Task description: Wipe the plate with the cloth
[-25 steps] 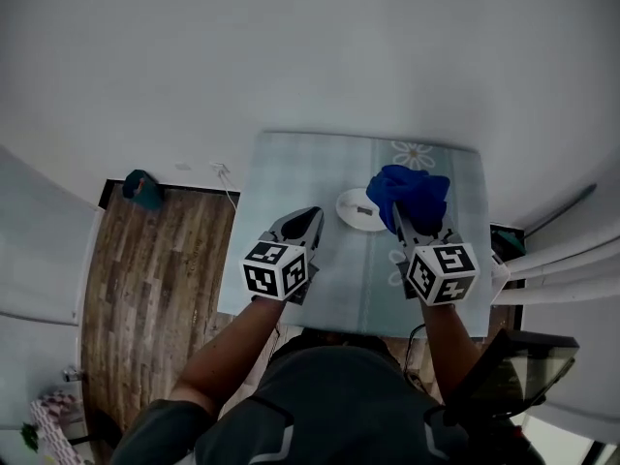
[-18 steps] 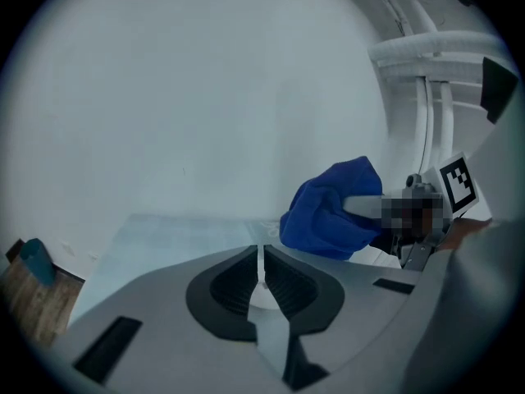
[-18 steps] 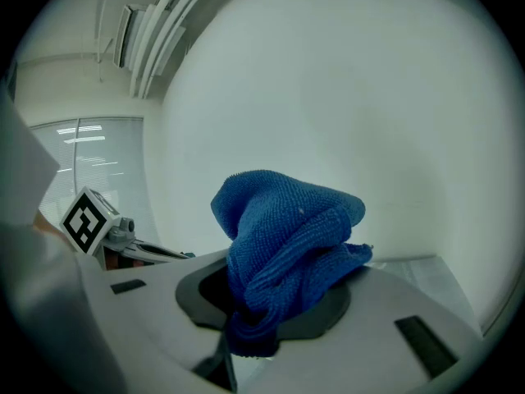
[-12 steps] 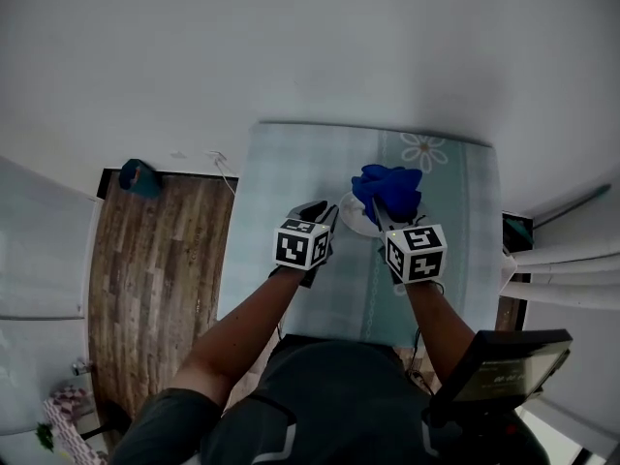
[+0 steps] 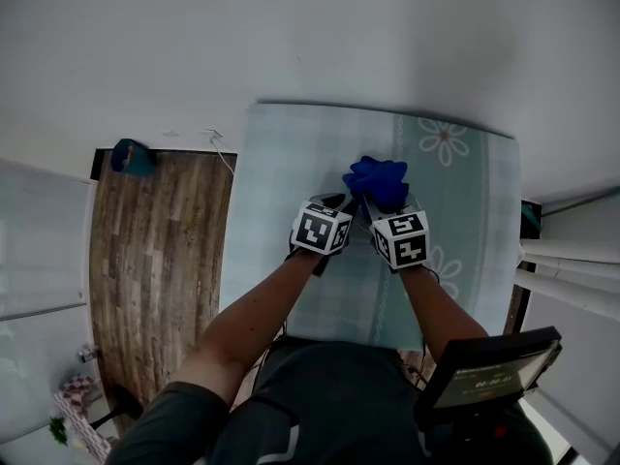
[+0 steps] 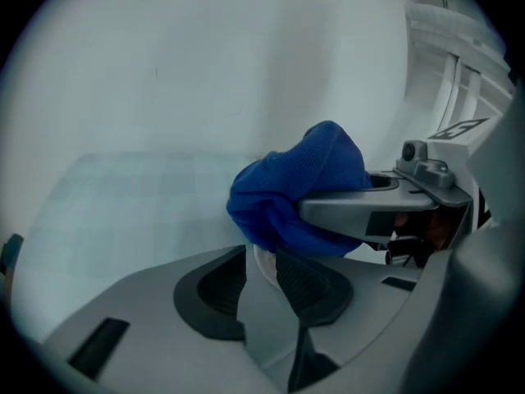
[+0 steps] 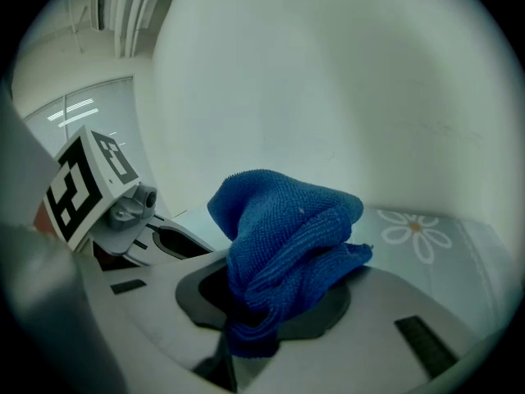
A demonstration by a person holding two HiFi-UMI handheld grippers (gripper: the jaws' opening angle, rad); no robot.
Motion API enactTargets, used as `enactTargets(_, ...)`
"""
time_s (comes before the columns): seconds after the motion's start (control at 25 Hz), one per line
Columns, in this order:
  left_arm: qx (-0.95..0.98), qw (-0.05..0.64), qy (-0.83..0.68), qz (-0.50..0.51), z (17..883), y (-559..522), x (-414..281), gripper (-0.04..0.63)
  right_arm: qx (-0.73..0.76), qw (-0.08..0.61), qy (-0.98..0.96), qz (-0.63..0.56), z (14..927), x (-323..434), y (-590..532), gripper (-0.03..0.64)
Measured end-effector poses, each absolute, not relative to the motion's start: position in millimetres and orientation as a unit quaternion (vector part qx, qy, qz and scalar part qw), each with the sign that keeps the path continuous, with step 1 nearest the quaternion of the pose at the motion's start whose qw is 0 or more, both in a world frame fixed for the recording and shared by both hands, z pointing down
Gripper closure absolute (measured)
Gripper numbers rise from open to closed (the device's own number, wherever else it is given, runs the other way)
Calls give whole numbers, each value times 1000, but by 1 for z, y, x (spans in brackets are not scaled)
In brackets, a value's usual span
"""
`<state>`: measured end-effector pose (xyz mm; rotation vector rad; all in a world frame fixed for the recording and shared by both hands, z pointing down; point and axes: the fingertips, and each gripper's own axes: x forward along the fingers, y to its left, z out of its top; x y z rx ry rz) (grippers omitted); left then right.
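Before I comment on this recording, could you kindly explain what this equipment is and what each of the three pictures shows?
There is no robot here: a person holds a two-jaw gripper in each hand. The marker cube on each one is part of the tool. The head view looks steeply down from a camera on the person's head. The other two views come from cameras riding on the grippers, looking along their jaws. Below is a table with a pale covering printed with daisies. The left gripper has its jaws closed on the white rim of a plate, little of which shows. The right gripper is clamped on a bunched blue cloth, right at the plate.
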<state>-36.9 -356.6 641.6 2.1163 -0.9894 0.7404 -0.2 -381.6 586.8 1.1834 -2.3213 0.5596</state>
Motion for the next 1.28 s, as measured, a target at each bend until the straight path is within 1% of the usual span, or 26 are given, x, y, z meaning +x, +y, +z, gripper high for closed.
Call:
enactTargets(0.2, 811, 347, -365, 298, 658, -358, -31, 498, 418, 260, -844, 215, 617, -7, -385, 515)
enactTargets(0.24, 810, 348, -365, 300, 658, -358, -30, 509, 418, 264, -843, 212, 619, -7, -386, 515)
enactTargets(0.36, 802, 354, -368, 309, 657, -358, -31, 512, 421, 279, -837, 208, 620, -3, -383, 515)
enactTargets(0.52, 801, 363, -367, 303, 643, -346, -29, 517, 446, 301, -816, 211, 610, 23, -367, 515)
enactTargets(0.68, 800, 367, -368, 301, 649, -348, -32, 517, 474, 320, -791, 220, 618, 56, -363, 514)
enactTargets(0.88, 797, 376, -371, 293, 659, -354, -36, 517, 506, 324, -765, 230, 622, 89, -358, 515)
enactTargets(1.0, 800, 389, -362, 278, 656, -357, -34, 517, 533, 314, -755, 217, 609, 101, -358, 515)
enactTargets(1.12, 809, 372, -353, 287, 659, -356, -34, 517, 499, 282, -795, 200, 589, 73, -360, 515)
enactTargets(1.2, 816, 352, -347, 301, 660, -350, -35, 517, 461, 253, -823, 215, 582, 40, -360, 515)
enactTargets(1.28, 820, 342, -339, 309, 657, -346, -33, 516, 428, 243, -840, 230, 584, 10, -358, 515)
